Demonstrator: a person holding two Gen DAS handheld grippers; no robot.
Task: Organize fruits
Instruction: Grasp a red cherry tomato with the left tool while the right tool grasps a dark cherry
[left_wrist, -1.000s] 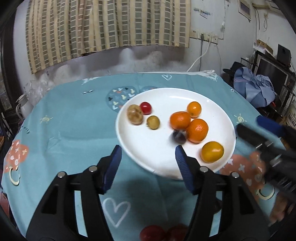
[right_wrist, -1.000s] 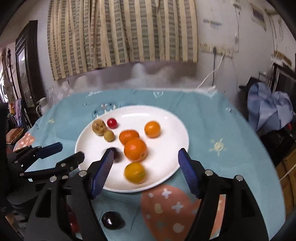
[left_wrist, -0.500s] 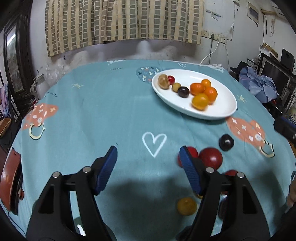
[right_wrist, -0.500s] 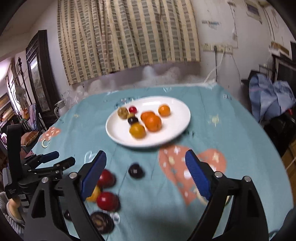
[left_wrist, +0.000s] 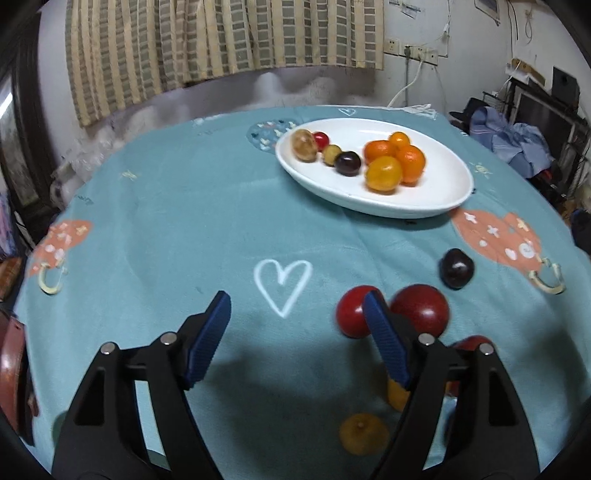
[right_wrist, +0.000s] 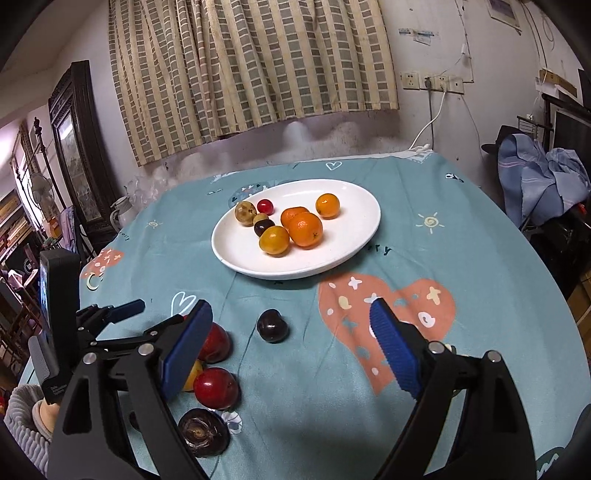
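Observation:
A white plate (left_wrist: 436, 192) (right_wrist: 354, 243) on the teal tablecloth holds several fruits: oranges (right_wrist: 305, 229), a yellow fruit (left_wrist: 383, 174), a dark plum (left_wrist: 347, 163), a brown fruit and a small red one. Loose fruit lies on the cloth nearer me: a dark plum (left_wrist: 456, 268) (right_wrist: 272, 325), red fruits (left_wrist: 421, 308) (right_wrist: 215, 387), a small yellow-orange one (left_wrist: 364, 432) and a dark wrinkled one (right_wrist: 203, 436). My left gripper (left_wrist: 297, 332) is open and empty, over the cloth left of the red fruits; it also shows in the right wrist view (right_wrist: 110, 314). My right gripper (right_wrist: 291, 349) is open and empty, above the loose plum.
The round table's edge curves close on the right (right_wrist: 554, 295). A chair with blue clothes (right_wrist: 539, 177) stands at the right. A dark framed cabinet (right_wrist: 74, 147) stands at the left. A curtain and wall close off the back.
Both grippers have pulled back from the plate toward the near side of the table. The loose fruits came into view. Both stayed open and empty.

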